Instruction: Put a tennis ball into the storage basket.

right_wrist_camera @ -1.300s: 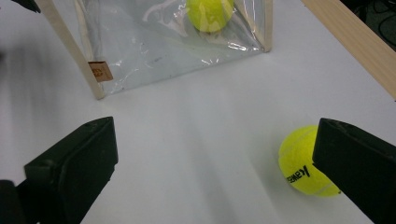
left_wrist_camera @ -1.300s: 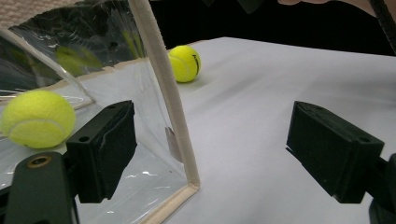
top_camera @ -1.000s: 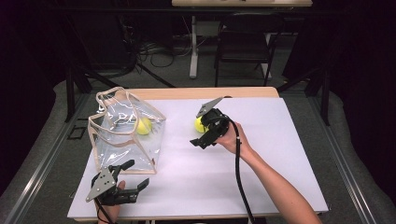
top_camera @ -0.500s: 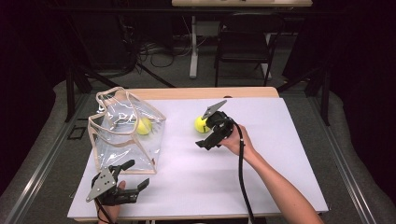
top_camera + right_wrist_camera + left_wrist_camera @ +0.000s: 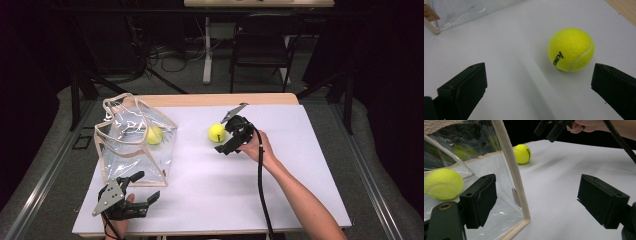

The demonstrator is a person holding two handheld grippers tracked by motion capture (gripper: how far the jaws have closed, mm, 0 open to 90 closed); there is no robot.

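Note:
A clear plastic bag (image 5: 131,150) with beige trim stands on the left of the white table (image 5: 300,170). One yellow tennis ball (image 5: 154,135) lies inside it, seen through the wall (image 5: 443,183). A second tennis ball (image 5: 217,132) rests on the table right of the bag. My right gripper (image 5: 225,137) is open just right of this ball, with the ball (image 5: 571,49) ahead of its jaws and nearer the right one. My left gripper (image 5: 145,186) is open near the front edge, its jaws either side of the bag's front corner edge (image 5: 510,167).
The table's wooden far edge (image 5: 220,99) runs behind the white sheet. A chair (image 5: 262,47) and cables stand on the floor beyond. My right hand's cable (image 5: 262,195) trails across the sheet toward the front. Bare sheet stretches to the right of my right arm.
My right gripper has drawn back a little to the right from the loose ball, which now shows fully. The left gripper and the bag have not moved.

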